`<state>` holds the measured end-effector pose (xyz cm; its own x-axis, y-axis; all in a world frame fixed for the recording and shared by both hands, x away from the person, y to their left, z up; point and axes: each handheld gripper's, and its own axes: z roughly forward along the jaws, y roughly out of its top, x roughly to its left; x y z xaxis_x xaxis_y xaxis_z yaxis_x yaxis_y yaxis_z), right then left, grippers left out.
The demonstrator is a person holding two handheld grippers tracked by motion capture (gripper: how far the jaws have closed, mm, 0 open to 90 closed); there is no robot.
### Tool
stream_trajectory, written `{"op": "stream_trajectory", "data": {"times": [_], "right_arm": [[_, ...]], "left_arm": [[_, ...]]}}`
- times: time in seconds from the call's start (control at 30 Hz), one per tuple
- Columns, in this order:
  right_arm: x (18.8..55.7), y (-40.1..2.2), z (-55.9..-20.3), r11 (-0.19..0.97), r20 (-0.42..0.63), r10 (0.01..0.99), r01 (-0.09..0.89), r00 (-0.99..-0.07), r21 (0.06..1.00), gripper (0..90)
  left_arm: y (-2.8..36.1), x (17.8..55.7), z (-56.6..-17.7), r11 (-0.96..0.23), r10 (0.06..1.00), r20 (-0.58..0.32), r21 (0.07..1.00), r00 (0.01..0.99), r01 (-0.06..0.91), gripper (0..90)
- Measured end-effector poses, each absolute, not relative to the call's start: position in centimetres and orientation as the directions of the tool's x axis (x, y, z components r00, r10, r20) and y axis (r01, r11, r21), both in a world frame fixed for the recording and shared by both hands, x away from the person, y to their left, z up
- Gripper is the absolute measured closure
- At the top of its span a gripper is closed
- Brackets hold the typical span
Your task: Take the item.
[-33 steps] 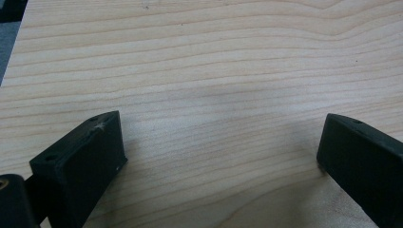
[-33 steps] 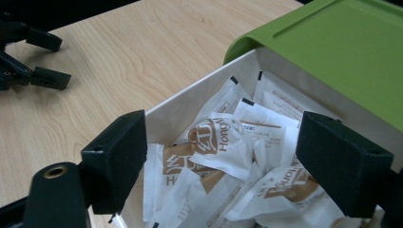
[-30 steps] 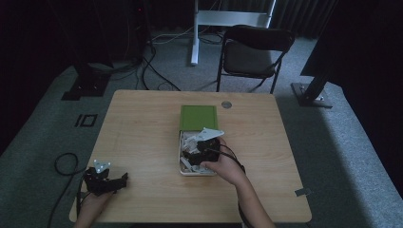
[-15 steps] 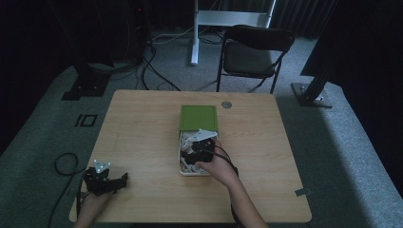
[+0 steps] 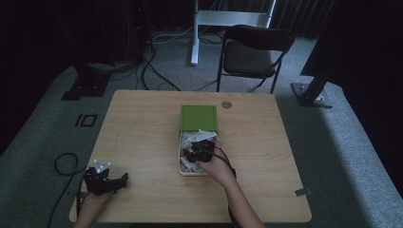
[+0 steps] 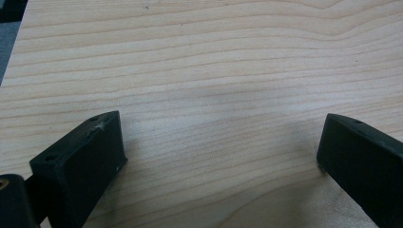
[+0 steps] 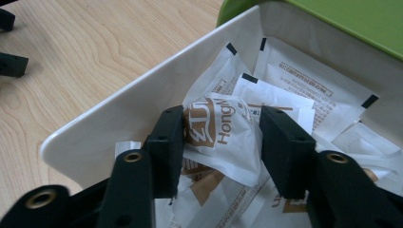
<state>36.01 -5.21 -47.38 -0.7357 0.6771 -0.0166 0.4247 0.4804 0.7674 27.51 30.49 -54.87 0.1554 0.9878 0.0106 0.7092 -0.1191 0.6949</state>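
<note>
Now the right gripper (image 7: pixel 221 130), its jaws just closing, pinches one white packet (image 7: pixel 223 137) inside the white box (image 7: pixel 119 118); perhaps six more packets lie beneath. Left gripper (image 6: pixel 218 156) gapes wide over the surface (image 6: pixel 214 61).

— What is seen around the wooden table (image 5: pixel 142 142)?
— A grey carpeted floor (image 5: pixel 342 142) is shown, dimly lit. A black folding chair (image 5: pixel 254 52) is placed beyond the far edge, beside a white stand (image 5: pixel 223 19). Cables (image 5: pixel 152 71) are trailed across the carpet, and dark curtains are hung behind.
</note>
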Motion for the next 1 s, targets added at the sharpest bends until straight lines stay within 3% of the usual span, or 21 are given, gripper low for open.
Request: {"op": "stream_trajectory", "data": {"times": [0.2,1.0], "right_arm": [[35.9,-5.6,-46.9,0.486,-0.010,0.664,0.421,-0.748,0.766,62.9],[35.7,-9.2,-42.8,0.403,0.010,0.680,0.386,-0.733,0.830,64.1]], "left_arm": [[30.5,27.5,-54.9,-0.120,0.988,0.011,0.695,0.156,0.709,2.7],[30.5,27.5,-54.9,-0.119,0.988,0.011,0.695,0.156,0.709,2.7]]}}
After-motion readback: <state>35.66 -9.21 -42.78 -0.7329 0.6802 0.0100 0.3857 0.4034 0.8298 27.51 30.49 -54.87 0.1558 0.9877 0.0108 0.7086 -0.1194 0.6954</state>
